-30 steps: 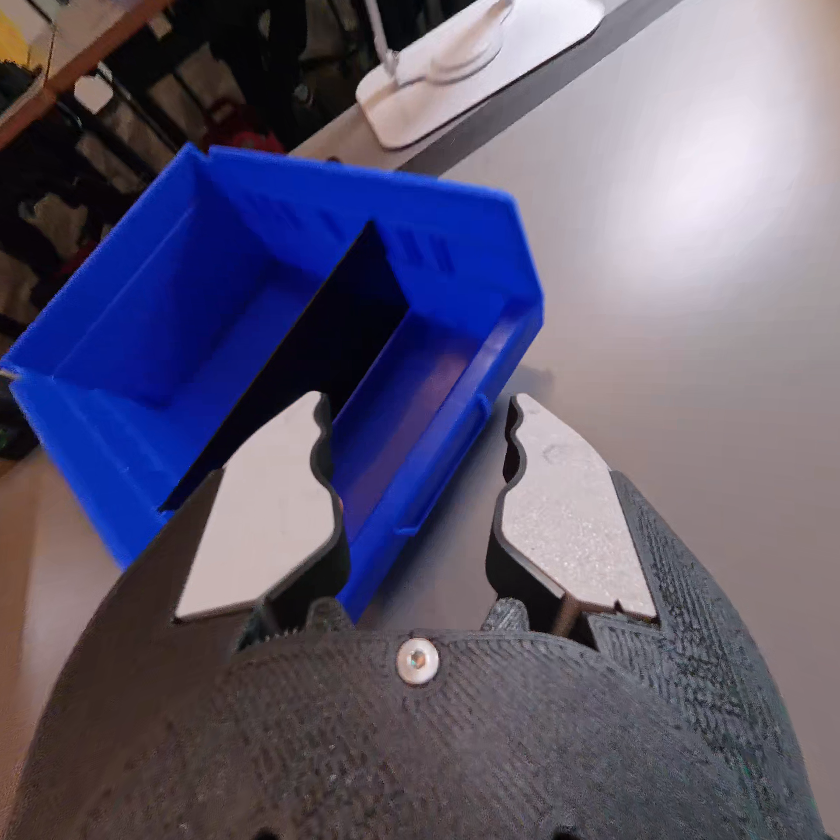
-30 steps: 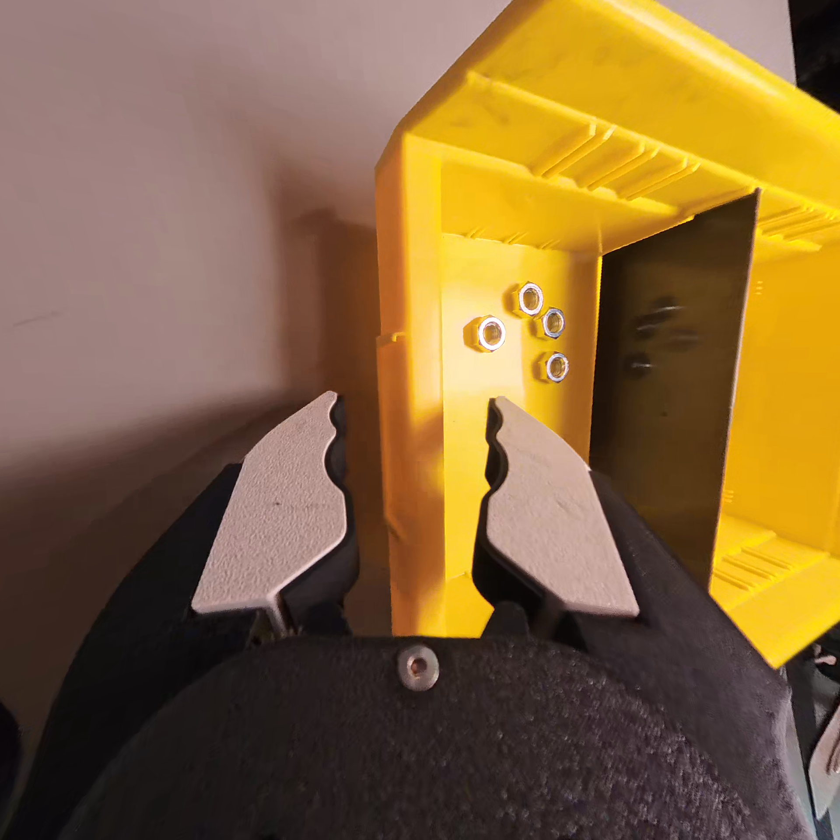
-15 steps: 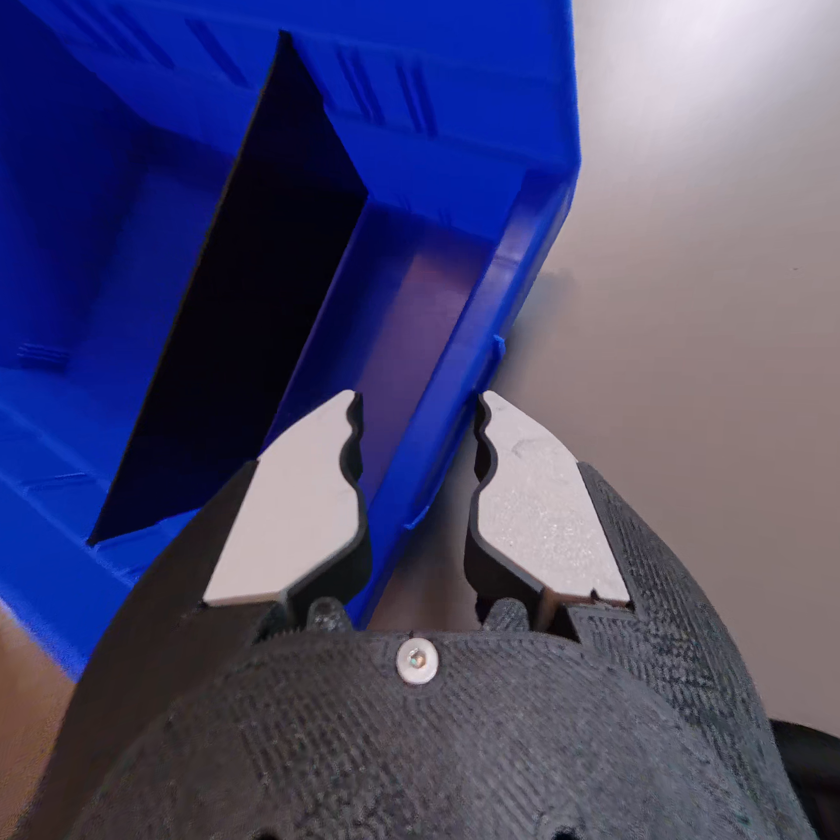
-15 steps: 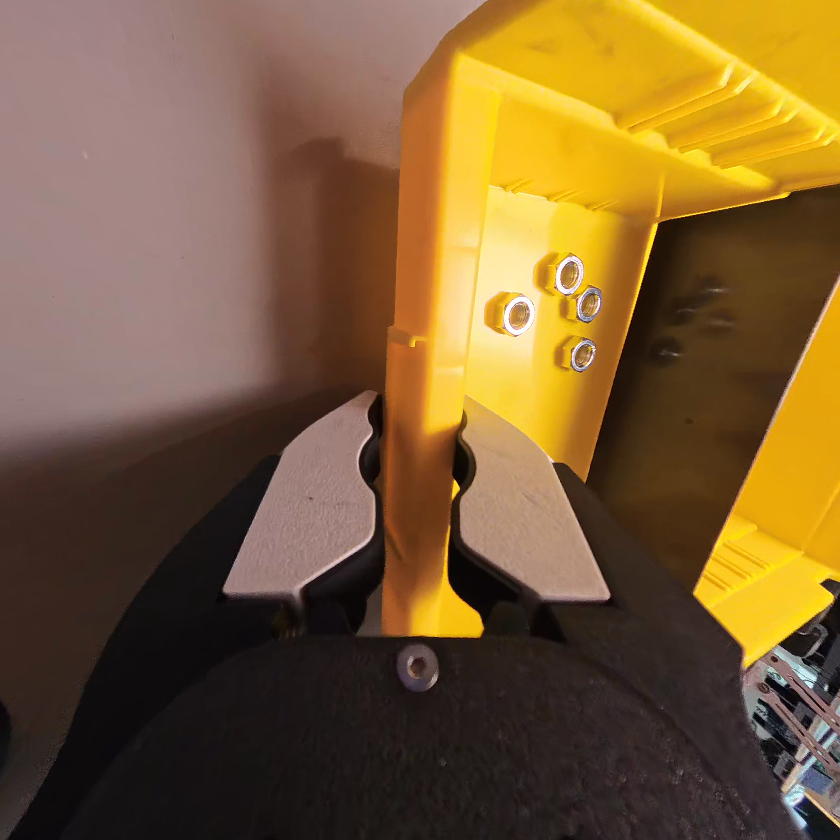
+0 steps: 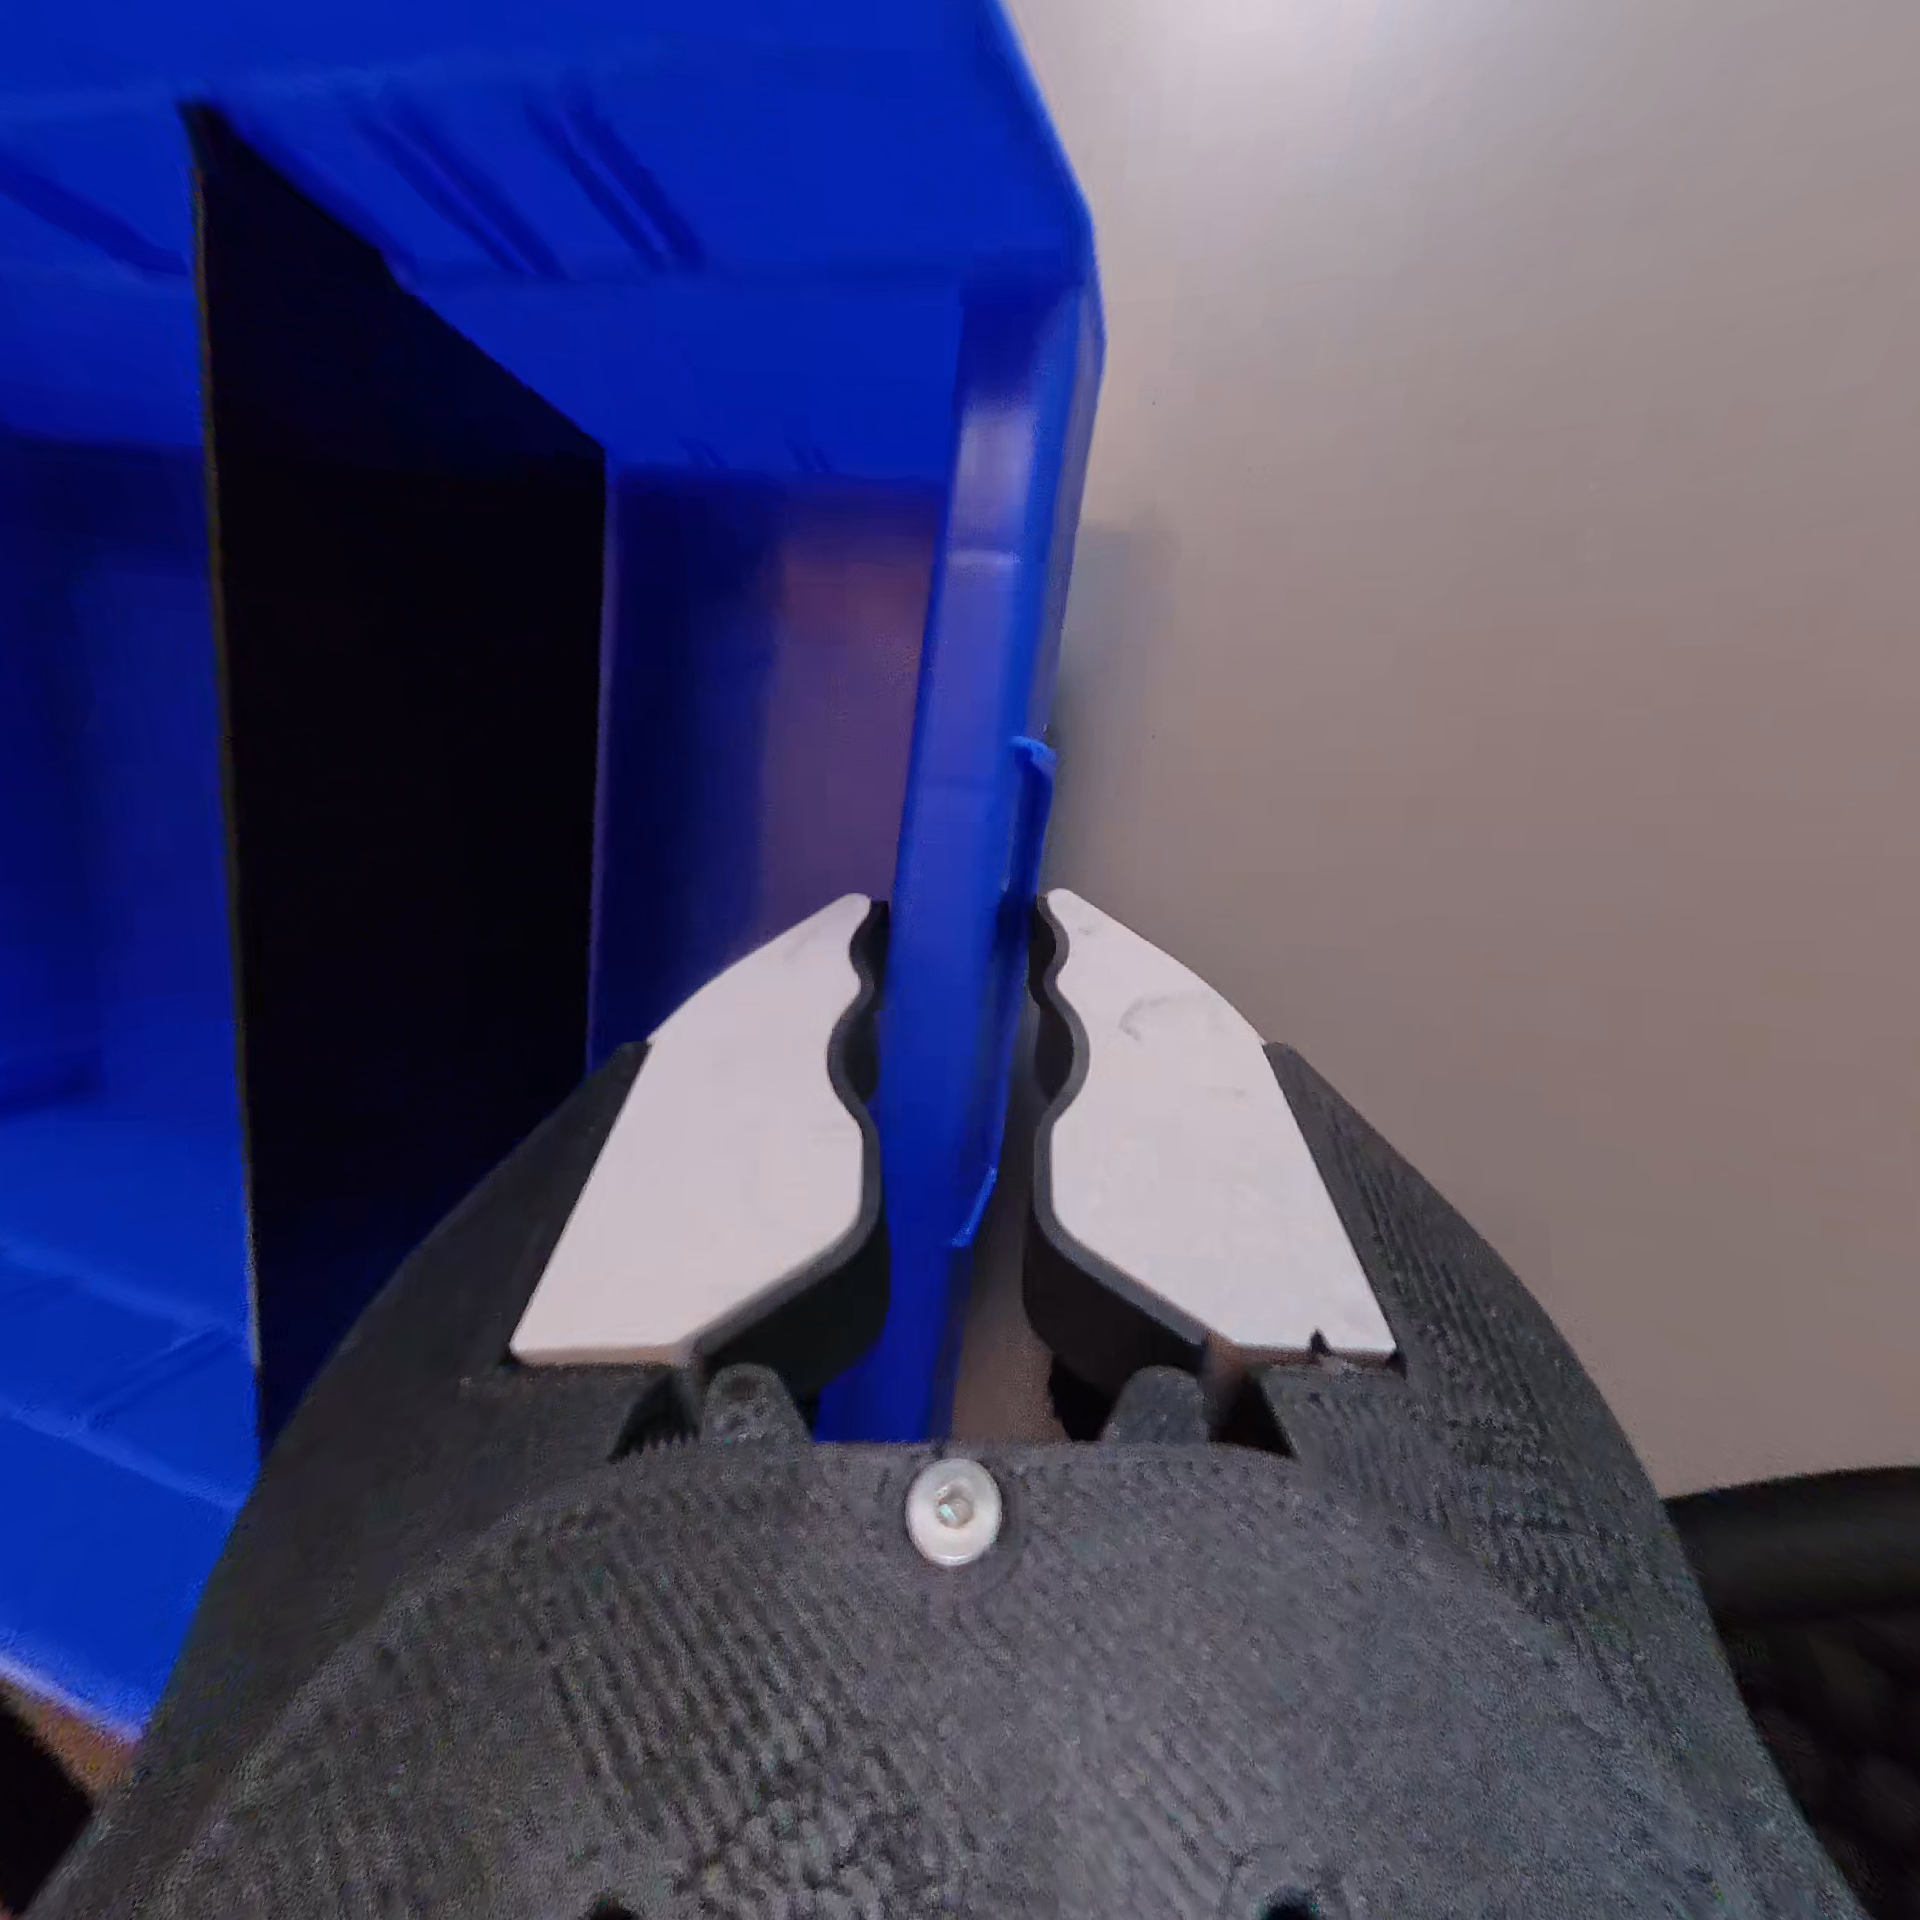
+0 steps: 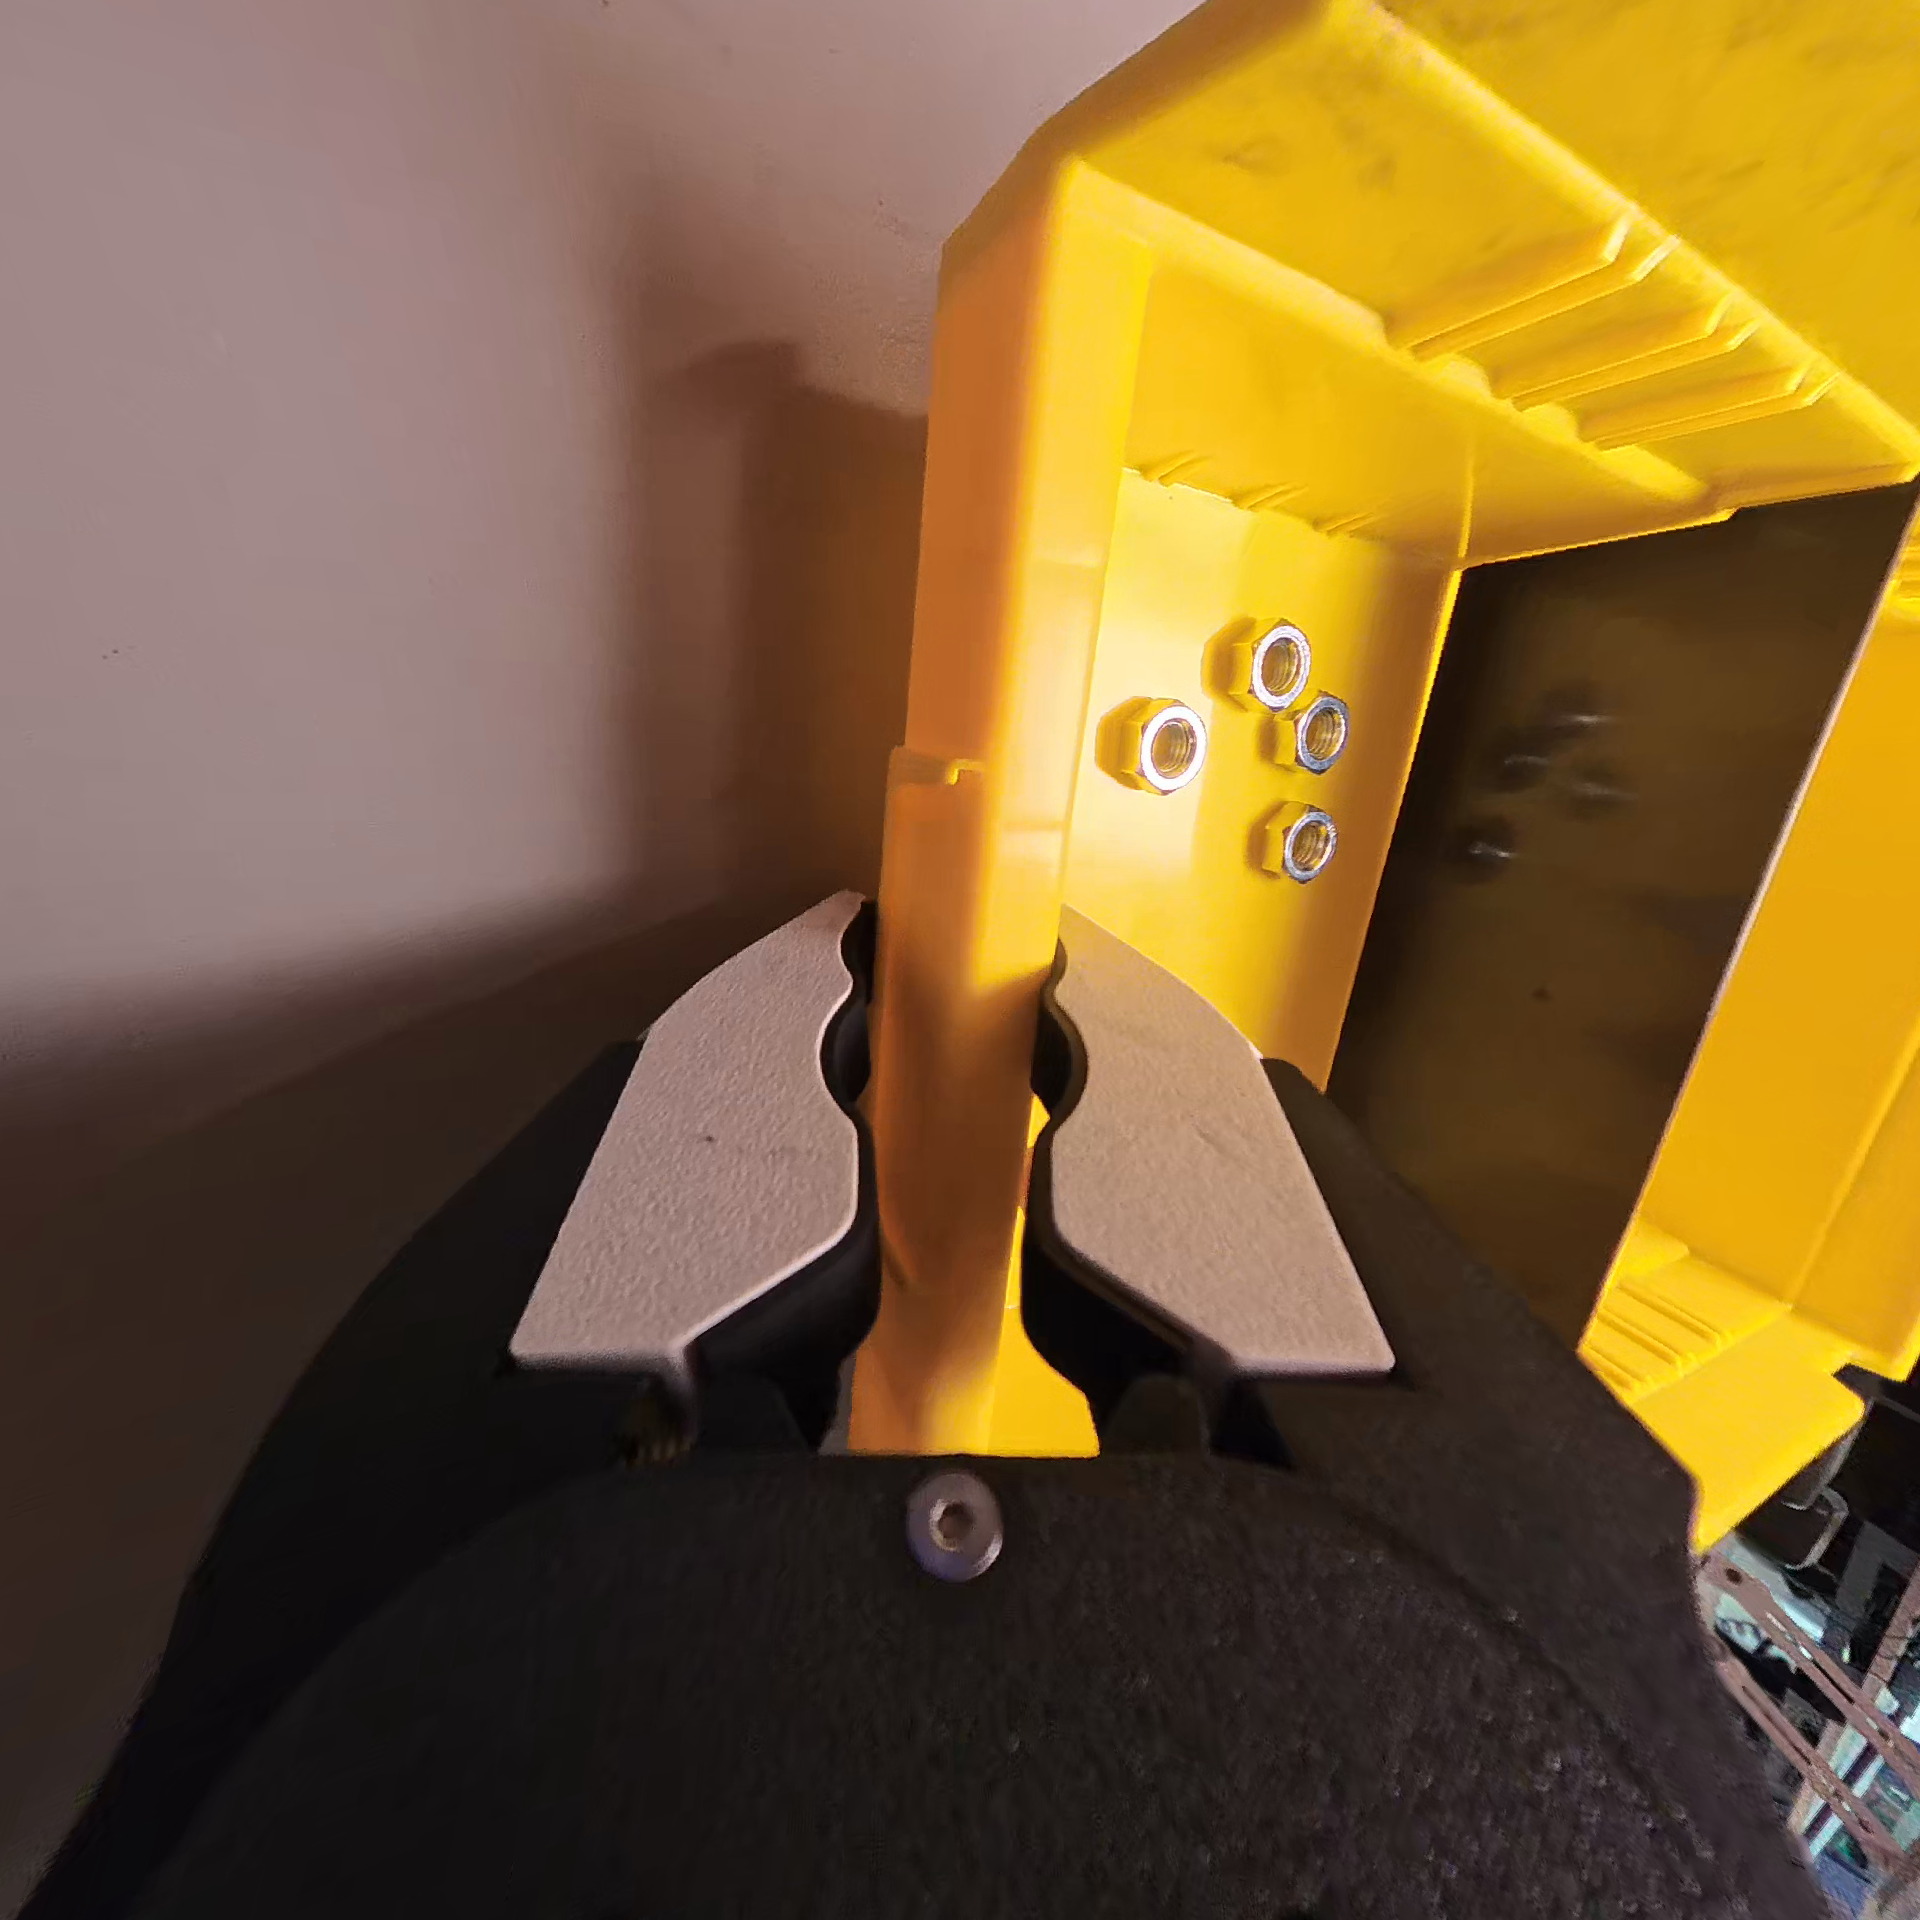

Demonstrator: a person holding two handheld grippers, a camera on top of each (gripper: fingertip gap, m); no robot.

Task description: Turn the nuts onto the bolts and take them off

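In the left wrist view my left gripper [image 5: 954, 914] is shut on the right side wall of a blue plastic bin [image 5: 997, 582]. A black divider [image 5: 395, 727] stands inside the bin, and no bolts show in it. In the right wrist view my right gripper [image 6: 956, 914] is shut on the left side wall of a yellow plastic bin [image 6: 997, 582]. Several silver hex nuts [image 6: 1172, 746] lie on the floor of its left compartment. A dark divider [image 6: 1579, 883] splits the yellow bin.
Both bins rest on a plain grey-beige tabletop [image 5: 1507, 623], which also shows left of the yellow bin [image 6: 416, 468]. A dark object [image 5: 1808, 1558] sits at the lower right of the left view. Clutter shows past the table edge [image 6: 1808, 1621].
Both grippers moved forward over the bin walls and closed on them. The left gripper went from open to shut on the blue wall; the right from open to shut on the yellow wall.
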